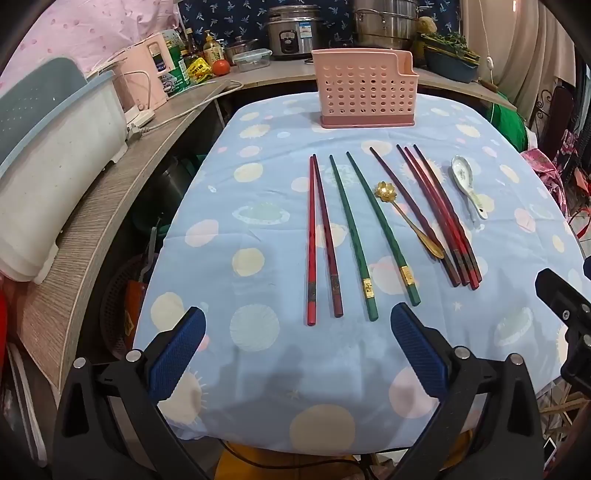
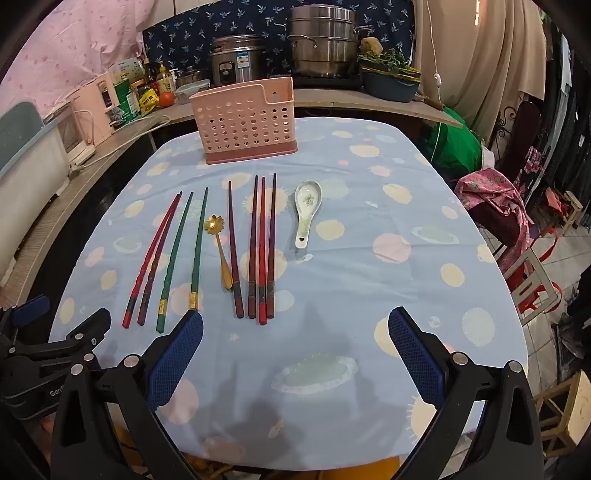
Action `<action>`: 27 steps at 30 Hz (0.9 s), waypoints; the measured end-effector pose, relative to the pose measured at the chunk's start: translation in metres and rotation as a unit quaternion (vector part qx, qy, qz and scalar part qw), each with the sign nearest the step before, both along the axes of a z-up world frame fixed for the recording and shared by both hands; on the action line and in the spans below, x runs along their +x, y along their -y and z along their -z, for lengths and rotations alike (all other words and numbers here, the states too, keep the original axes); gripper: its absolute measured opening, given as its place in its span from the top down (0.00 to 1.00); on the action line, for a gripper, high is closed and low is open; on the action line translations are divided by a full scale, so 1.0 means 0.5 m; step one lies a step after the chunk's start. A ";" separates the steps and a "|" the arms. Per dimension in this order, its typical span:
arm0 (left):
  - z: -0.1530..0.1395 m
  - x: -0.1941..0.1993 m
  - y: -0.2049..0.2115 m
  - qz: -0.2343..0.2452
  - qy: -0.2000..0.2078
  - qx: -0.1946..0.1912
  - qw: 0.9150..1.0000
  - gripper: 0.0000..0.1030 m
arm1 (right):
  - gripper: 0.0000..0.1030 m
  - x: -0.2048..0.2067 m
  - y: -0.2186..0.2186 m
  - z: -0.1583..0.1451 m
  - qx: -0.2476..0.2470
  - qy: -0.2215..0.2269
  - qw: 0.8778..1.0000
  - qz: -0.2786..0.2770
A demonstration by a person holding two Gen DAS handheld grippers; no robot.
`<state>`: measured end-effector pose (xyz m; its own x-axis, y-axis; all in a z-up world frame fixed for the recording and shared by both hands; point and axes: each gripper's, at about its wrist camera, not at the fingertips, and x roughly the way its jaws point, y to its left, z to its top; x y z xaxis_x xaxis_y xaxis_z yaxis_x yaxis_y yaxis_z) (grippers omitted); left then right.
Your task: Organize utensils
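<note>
Several chopsticks lie in a row on the blue spotted tablecloth [image 1: 258, 354]: a red pair [image 1: 319, 236], a green pair [image 1: 369, 232], and a dark red group [image 1: 436, 214]. A gold flower spoon [image 1: 406, 218] and a white ceramic spoon [image 1: 467, 186] lie among them. A pink perforated utensil holder [image 1: 364, 90] stands behind, empty as far as I see. My left gripper [image 1: 297, 321] is open, hovering just short of the chopstick handles. My right gripper [image 2: 295, 325] is open, near the dark red chopsticks [image 2: 260, 251]. The holder [image 2: 243, 122] and the white spoon [image 2: 306, 210] show in the right wrist view too.
A wooden counter [image 1: 110, 206] curves along the left and back with a white appliance [image 1: 48, 162], bottles, a rice cooker [image 1: 293, 33] and steel pots [image 2: 323, 40]. Chairs and pink cloth [image 2: 495, 199] stand to the right of the table.
</note>
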<state>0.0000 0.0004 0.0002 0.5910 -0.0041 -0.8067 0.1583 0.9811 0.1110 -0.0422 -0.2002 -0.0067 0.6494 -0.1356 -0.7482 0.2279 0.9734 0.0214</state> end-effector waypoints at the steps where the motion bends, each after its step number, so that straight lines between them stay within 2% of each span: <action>1: 0.000 0.000 0.000 -0.001 0.000 0.001 1.000 0.07 | 0.07 0.000 0.000 0.000 0.001 0.001 1.000 0.000; 27: 0.001 0.000 0.001 0.000 -0.004 0.004 1.000 0.07 | 0.07 0.005 -0.014 0.002 -0.008 -0.008 1.000 -0.015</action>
<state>-0.0001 0.0001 -0.0005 0.5846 0.0027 -0.8113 0.1588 0.9803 0.1177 -0.0397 -0.1930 -0.0077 0.6421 -0.1292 -0.7557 0.1992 0.9800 0.0017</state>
